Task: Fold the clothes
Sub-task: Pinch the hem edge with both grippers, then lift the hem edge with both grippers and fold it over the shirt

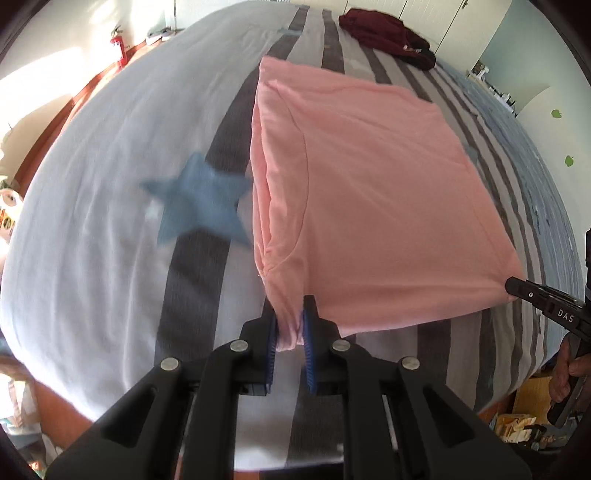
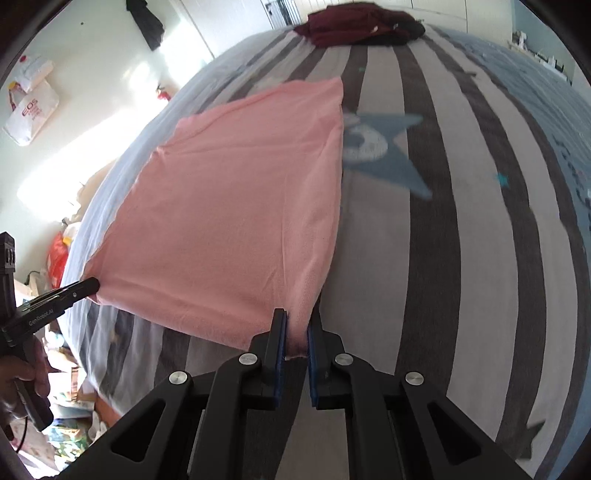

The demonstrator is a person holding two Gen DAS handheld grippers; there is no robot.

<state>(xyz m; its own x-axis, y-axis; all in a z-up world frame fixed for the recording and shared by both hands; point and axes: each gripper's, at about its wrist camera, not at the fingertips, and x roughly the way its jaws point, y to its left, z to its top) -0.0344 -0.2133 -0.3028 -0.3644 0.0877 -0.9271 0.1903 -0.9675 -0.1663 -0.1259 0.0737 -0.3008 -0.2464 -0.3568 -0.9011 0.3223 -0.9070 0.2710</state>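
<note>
A pink garment [image 1: 369, 192] lies folded into a rectangle on the striped bed cover, its near edge lifted off the bed. My left gripper [image 1: 290, 321] is shut on the garment's near left corner, with bunched pink cloth between the blue pads. In the right wrist view the same pink garment [image 2: 236, 206] stretches away from my right gripper [image 2: 295, 332], which is shut on its near right corner. The right gripper's tip [image 1: 517, 288] shows at the garment's far corner in the left wrist view, and the left gripper's tip [image 2: 88, 286] shows likewise in the right wrist view.
The bed cover [image 1: 110, 221] is grey and white striped with blue stars [image 1: 199, 199]. A dark red pile of clothes [image 2: 354, 22] sits at the far end of the bed. Bags and clutter [image 2: 59, 369] lie on the floor beside the bed. A hand [image 2: 26, 373] holds the left gripper's handle.
</note>
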